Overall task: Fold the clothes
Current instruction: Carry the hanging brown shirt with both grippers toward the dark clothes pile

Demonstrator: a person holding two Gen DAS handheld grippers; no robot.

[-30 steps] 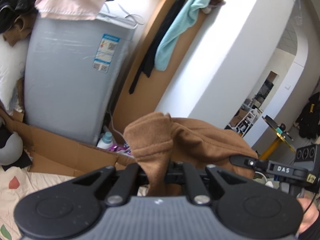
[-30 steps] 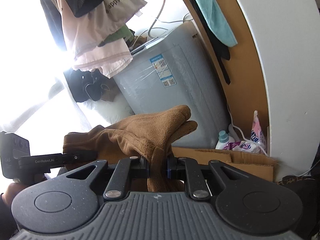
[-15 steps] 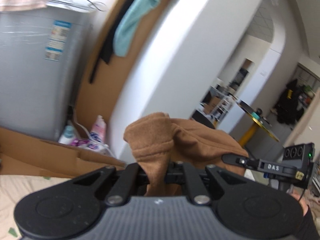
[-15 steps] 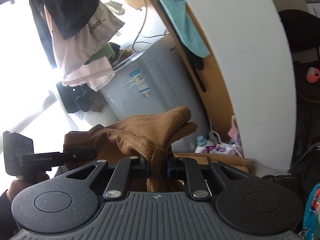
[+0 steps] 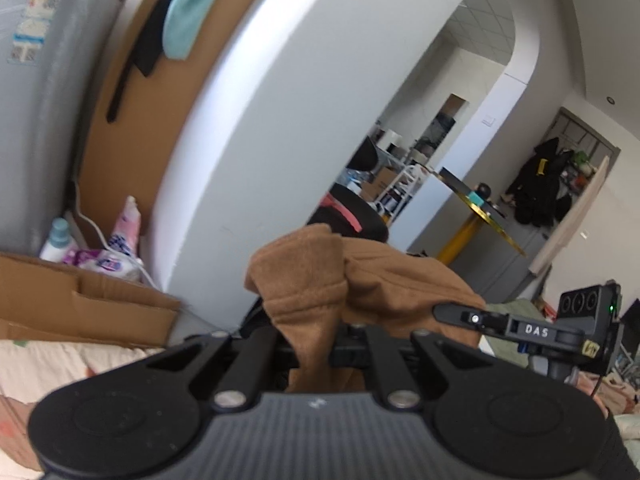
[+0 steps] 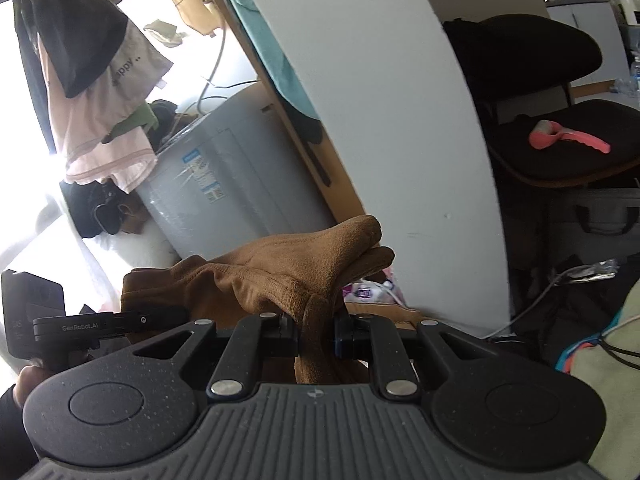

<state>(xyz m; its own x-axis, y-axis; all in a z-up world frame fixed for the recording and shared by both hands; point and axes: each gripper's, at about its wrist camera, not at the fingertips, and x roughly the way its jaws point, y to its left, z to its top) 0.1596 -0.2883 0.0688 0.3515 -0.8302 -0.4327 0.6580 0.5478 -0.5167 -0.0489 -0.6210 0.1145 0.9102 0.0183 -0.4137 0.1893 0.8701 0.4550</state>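
Brown fleece garment (image 5: 320, 276) is seen in the left wrist view bunched up between the two fingers of the left gripper (image 5: 314, 340), which are pressed together on a fold of it, so that the cloth is held off any surface and rises in a soft hump above the jaws. To the right in that view the right gripper (image 5: 516, 326) is seen from the side, its finger laid against the same garment. Behind the cloth a curved white wall (image 5: 280, 120) is shown, with a brown board (image 5: 120, 128) beside it, over which a teal towel (image 5: 188, 20) and a black strap are draped. At the left edge a grey washing machine (image 5: 36, 120) is partly seen, with bottles and a flattened cardboard box (image 5: 80, 304) at its foot. In the right wrist view the brown fleece garment (image 6: 288, 268) is clamped between the fingers of the right gripper (image 6: 316, 334), which are held slightly apart by the thickness of the fold, and it is stretched leftward to the left gripper (image 6: 108, 326), carried by a hand at the lower left corner. Pale pink and black clothes (image 6: 96, 92) are hung above the washing machine (image 6: 224, 196), and a black chair (image 6: 560, 128) with a pink object on its seat is seen at the right.
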